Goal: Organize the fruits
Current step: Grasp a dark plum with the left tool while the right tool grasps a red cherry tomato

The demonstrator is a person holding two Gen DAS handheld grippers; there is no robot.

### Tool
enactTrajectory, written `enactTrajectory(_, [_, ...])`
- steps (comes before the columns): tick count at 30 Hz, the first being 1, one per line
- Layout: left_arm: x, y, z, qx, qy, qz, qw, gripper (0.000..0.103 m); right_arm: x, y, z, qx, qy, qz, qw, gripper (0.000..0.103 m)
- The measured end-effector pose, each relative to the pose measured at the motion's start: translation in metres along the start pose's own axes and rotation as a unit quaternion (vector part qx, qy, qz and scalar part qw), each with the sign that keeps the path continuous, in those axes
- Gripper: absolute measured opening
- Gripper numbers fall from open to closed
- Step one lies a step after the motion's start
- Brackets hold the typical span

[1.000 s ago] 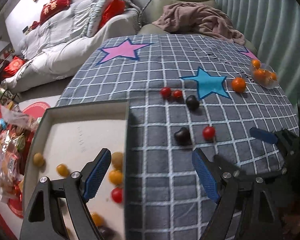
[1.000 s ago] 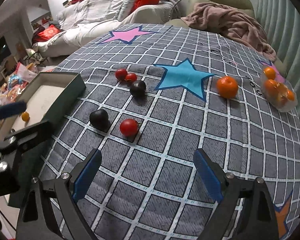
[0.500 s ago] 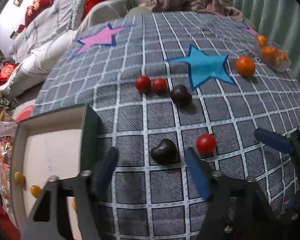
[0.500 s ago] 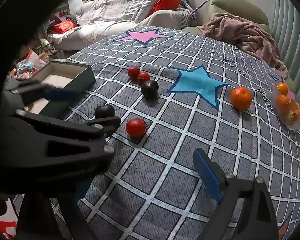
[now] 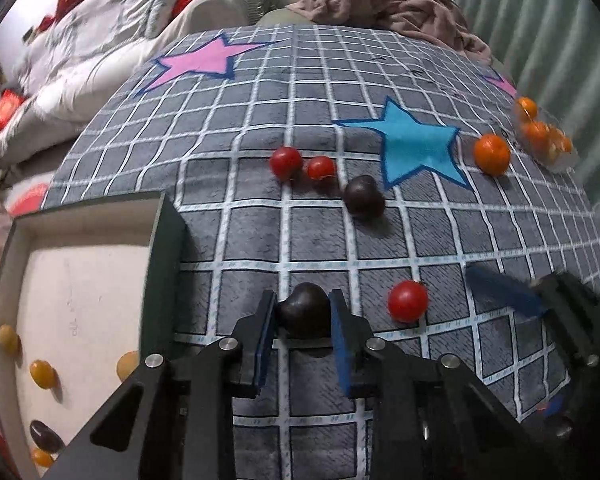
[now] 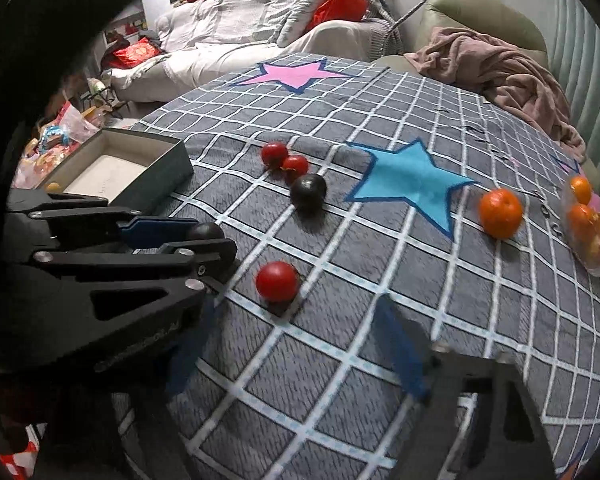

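Left-wrist view, lower centre: the left gripper [image 5: 303,322] has just been closing, and its blue pads now sit against both sides of a dark plum [image 5: 305,312] that rests on the checked tablecloth [image 5: 260,236], just right of the box wall. At lower left, the open box [image 5: 162,280] already holds several small yellow-orange fruits [image 5: 42,374] and one dark fruit [image 5: 44,436] on its pale floor; this portion of the sorting appears done.

Still loose on the cloth: a red cherry tomato [image 5: 407,301] at centre right, a pair of cherry tomatoes [image 5: 286,161] above centre, a second dark plum [image 5: 363,196] beside them, and an orange [image 5: 491,154] at upper right. Further oranges lie in a clear container [image 5: 548,140] at the right edge.

Right-wrist view, bottom: the right gripper [image 6: 300,356] has just been narrowing; its fingers remain apart with nothing between them, the near tomato lying just ahead.

Judged progress: partway, with five fruits left outside the box.
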State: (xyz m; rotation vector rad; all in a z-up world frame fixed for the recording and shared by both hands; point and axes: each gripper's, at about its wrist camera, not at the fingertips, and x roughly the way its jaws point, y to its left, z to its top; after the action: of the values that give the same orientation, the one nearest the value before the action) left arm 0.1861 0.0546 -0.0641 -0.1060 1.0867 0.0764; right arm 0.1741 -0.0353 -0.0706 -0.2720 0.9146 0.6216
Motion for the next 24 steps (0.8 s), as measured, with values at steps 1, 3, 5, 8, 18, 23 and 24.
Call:
enactTrajectory(1, [0.0,0.004,0.001,-0.01,0.002,-0.005,0.9999,0.028,0.001,0.001,0.001,-0.003,-0.002,0.0,1.0,0.063])
enactTrajectory(3, [-0.002,0.01,0.002,-0.024,0.002,-0.011,0.9996,0.028,0.004,0.004,0.005,-0.004,-0.004,0.005,1.0,0.046])
enactTrajectory(5, [-0.004,0.01,0.001,-0.025,-0.002,-0.009,0.9997,0.028,0.006,0.005,0.008,0.0,-0.006,0.009,1.0,0.028])
enactTrajectory(8, [-0.01,0.009,-0.001,-0.023,-0.008,-0.01,0.9997,0.028,0.004,0.001,0.007,0.017,-0.006,0.022,1.0,0.028])
enactTrajectory(18, [-0.042,0.006,-0.021,-0.014,-0.03,-0.019,0.9993,0.028,-0.023,-0.029,-0.022,0.096,0.016,0.04,0.994,0.029])
enactTrajectory(23, [-0.057,0.008,-0.037,-0.015,-0.032,-0.023,0.9991,0.028,-0.034,-0.034,-0.031,0.116,0.024,0.045,0.992,0.029])
enactTrajectory(24, [-0.06,0.011,-0.041,-0.018,-0.033,-0.022,0.999,0.028,-0.036,-0.034,-0.031,0.118,0.024,0.046,0.992,0.029])
